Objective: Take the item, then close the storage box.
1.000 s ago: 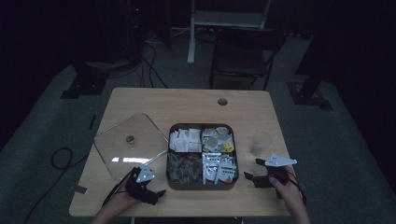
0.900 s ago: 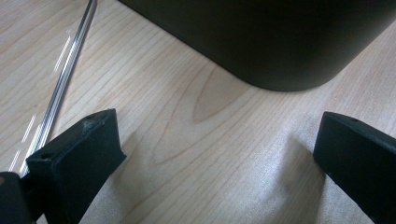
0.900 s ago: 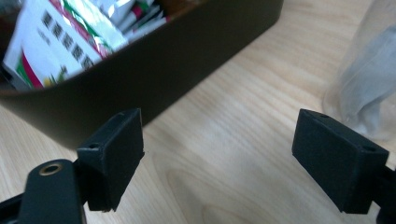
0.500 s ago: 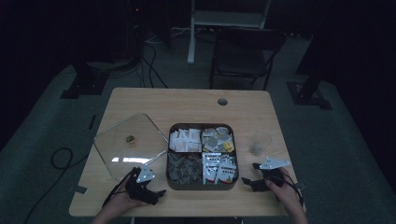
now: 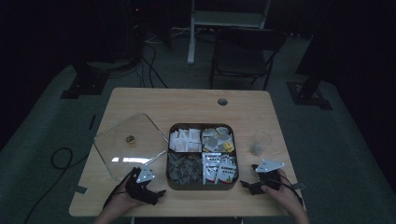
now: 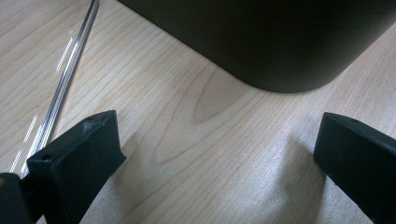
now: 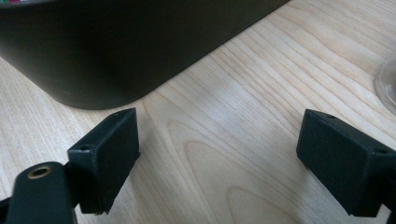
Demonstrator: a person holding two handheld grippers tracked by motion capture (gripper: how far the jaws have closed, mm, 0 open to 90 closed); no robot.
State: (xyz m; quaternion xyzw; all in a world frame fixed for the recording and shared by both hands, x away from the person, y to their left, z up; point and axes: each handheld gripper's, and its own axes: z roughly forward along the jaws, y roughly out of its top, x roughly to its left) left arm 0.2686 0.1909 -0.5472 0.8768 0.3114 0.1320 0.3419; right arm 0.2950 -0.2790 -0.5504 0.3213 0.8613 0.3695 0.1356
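1. I count two grippers on the tabletop (image 5: pixel 140 100): my left gripper (image 5: pixel 159 192) lies at the near left edge, and my right gripper (image 5: pixel 244 184) at the near right edge.
2. Between them sits one dark tray (image 5: pixel 202 186) with rounded corners, split into four compartments. The far left one holds white packets, the far right one pale round pieces, the near left one dark wrapped pieces, and the near right one printed sachets.
3. I see one clear lid (image 5: pixel 123 142) lying flat to the left of the tray, with a small brass knob at its middle, and one small clear cup (image 5: pixel 260 143) to the right of the tray.
4. Both grippers' jaws stand wide apart and grip nothing; bare wood shows between them in each gripper view.
5. My left gripper points at the tray's near left corner, just short of it. The lid's near edge runs close along its left side, so that side is tight.
6. My right gripper points at the tray's near right corner, near but not touching. Open wood lies to its right, up to the cup.
7. The far half of the tabletop is bare apart from one round cable hole (image 5: pixel 222 101).
8. The left gripper view shows the lid's thin glass edge (image 6: pixel 60 88) and the tray wall (image 6: pixel 280 42) close up. The right gripper view shows the tray wall (image 7: pixel 116 46) and a sliver of the cup (image 7: pixel 387 88).
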